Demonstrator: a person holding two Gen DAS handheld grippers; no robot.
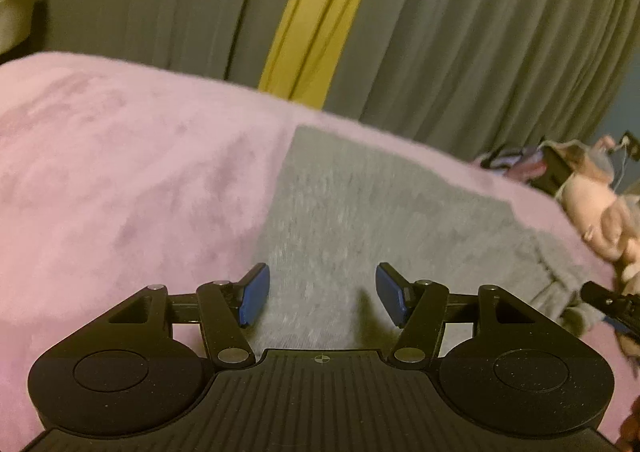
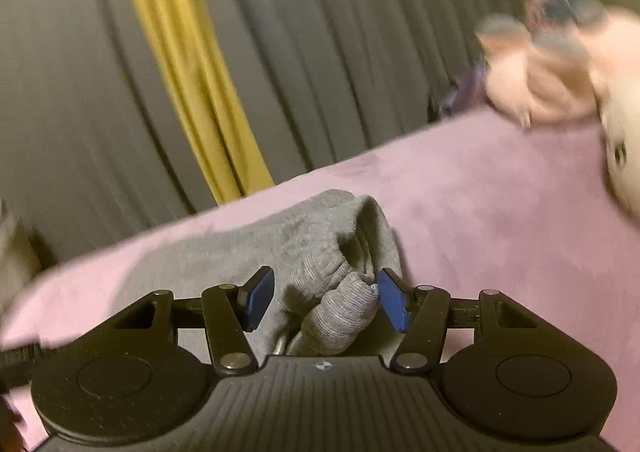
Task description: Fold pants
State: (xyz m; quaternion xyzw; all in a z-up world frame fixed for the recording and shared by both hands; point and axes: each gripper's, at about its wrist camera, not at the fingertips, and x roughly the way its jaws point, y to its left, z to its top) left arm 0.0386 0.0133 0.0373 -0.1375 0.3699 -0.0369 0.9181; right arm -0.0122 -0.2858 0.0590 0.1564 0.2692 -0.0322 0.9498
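Observation:
Grey knit pants point(image 1: 360, 204) lie on a pink blanket point(image 1: 120, 172). In the left wrist view they spread flat ahead. My left gripper point(image 1: 322, 294) is open just above the cloth, nothing between its blue pads. In the right wrist view the pants point(image 2: 280, 244) are bunched, and a ribbed cuff point(image 2: 344, 316) sits between the pads. My right gripper point(image 2: 326, 298) is open around that cuff, its right pad touching it. The right gripper's tip also shows at the right edge of the left wrist view point(image 1: 608, 300).
Grey curtains point(image 1: 440, 32) with a yellow strip point(image 1: 320, 12) hang behind the bed. Pink plush toys point(image 1: 600, 212) and dark items lie at the blanket's right end; the plush toys also show in the right wrist view point(image 2: 540, 72). The pink blanket point(image 2: 500, 212) stretches right of the pants.

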